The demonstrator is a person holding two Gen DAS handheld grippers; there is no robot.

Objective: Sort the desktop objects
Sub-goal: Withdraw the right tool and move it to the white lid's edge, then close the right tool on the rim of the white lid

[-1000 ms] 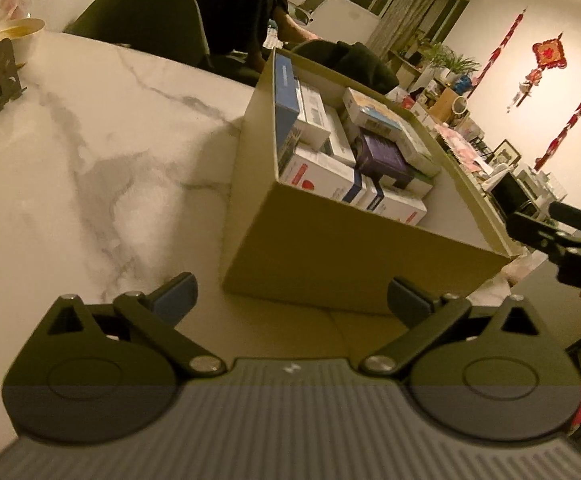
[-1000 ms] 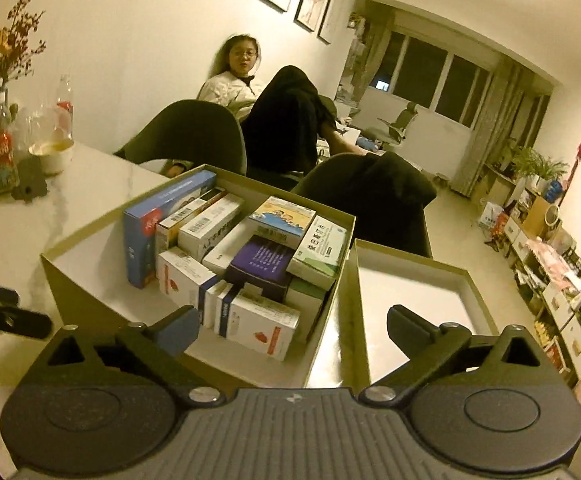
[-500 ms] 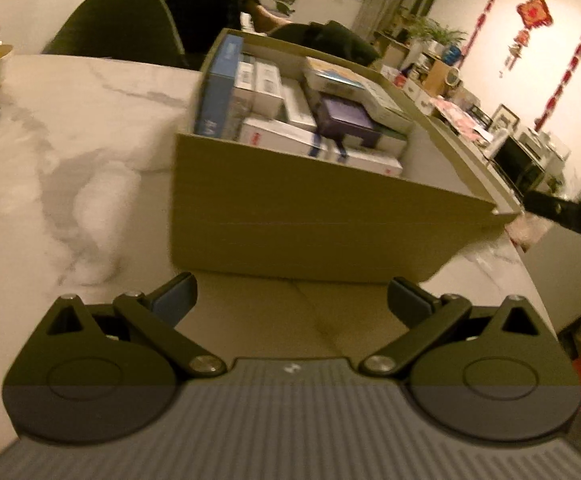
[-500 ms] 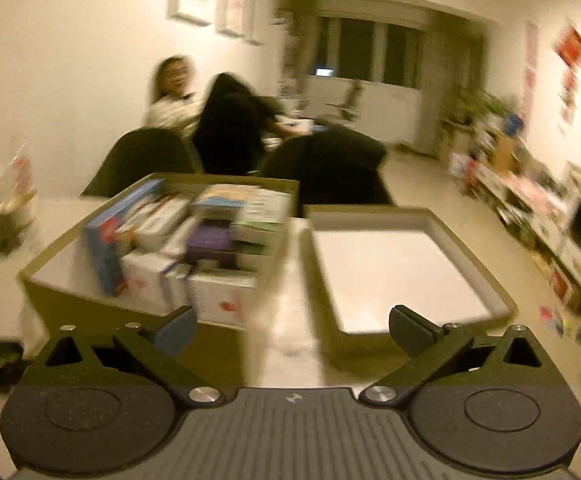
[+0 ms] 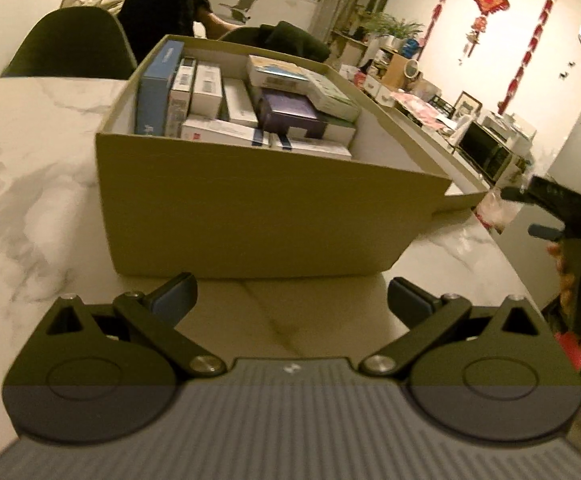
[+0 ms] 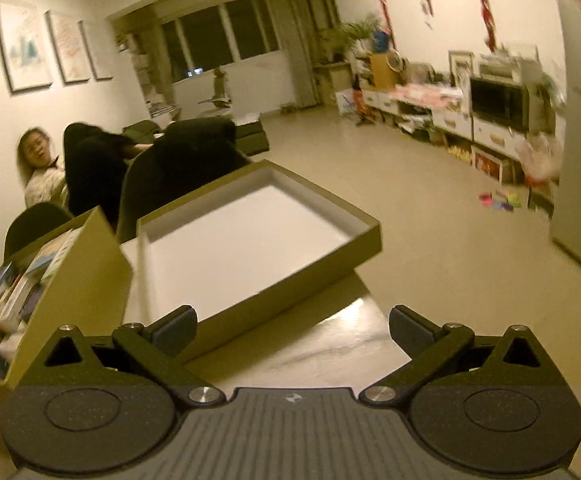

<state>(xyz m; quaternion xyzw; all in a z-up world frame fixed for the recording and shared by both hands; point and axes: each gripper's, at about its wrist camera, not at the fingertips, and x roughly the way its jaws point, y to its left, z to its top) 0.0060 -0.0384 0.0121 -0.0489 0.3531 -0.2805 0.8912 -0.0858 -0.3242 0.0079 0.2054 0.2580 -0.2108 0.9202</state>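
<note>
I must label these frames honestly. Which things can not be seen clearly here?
- Cardboard box: its bottom, left wrist view, hidden by the packages.
- Package text: too small, blurred.
- Shallow lid: near corner, right wrist view, behind the right gripper finger.

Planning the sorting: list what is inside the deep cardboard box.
The cardboard box holds packed small cartons: a blue one upright, white ones, a purple one on top. Anything underneath is covered.
</note>
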